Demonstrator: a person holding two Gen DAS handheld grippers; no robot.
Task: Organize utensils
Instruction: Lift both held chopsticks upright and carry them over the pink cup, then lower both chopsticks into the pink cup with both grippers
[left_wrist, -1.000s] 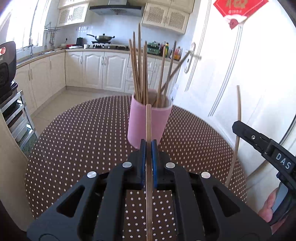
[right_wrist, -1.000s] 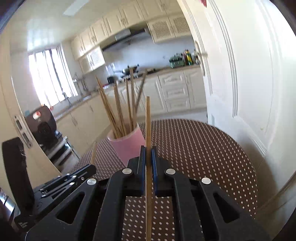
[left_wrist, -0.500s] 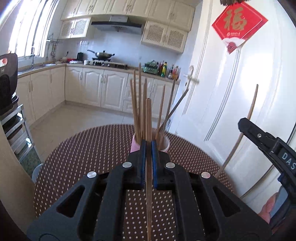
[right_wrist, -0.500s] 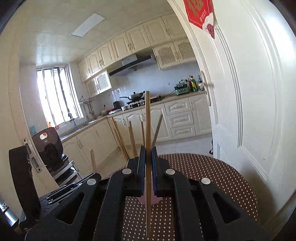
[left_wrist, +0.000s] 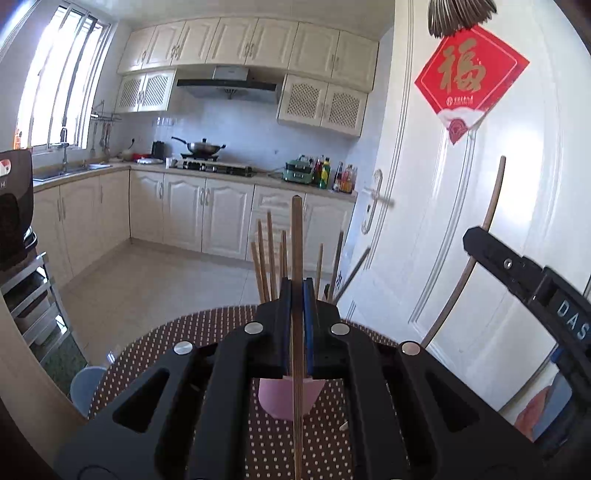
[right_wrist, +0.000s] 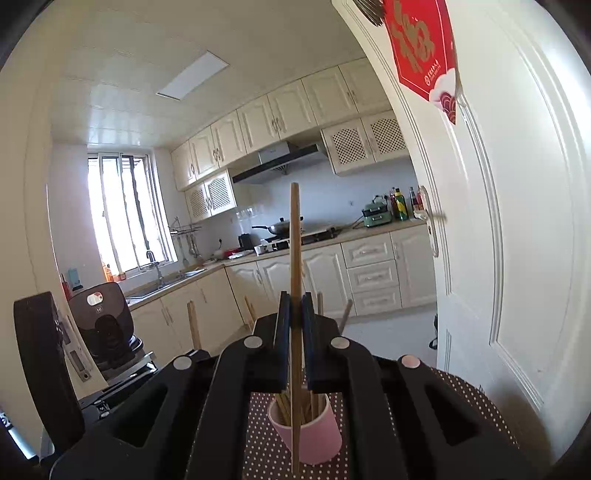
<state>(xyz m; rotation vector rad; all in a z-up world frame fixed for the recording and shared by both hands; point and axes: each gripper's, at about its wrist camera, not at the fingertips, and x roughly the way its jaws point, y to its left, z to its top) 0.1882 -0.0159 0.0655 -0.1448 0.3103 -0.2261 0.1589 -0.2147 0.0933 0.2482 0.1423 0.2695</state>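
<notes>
A pink cup holding several wooden chopsticks stands on the dotted brown table; it also shows in the left wrist view, mostly hidden behind my fingers. My left gripper is shut on one upright chopstick, held above and just short of the cup. My right gripper is shut on another upright chopstick, raised over the cup, its lower end in front of the cup. The right gripper's body and its chopstick show at the left wrist view's right side.
A white door stands close on the right behind the table. A black appliance on a metal rack stands to the left. Kitchen cabinets and a counter lie beyond. A pale blue stool sits by the table's left edge.
Both grippers have lifted and tilted upward with their chopsticks; the cup has dropped low in both views and is now mostly behind the fingers.
</notes>
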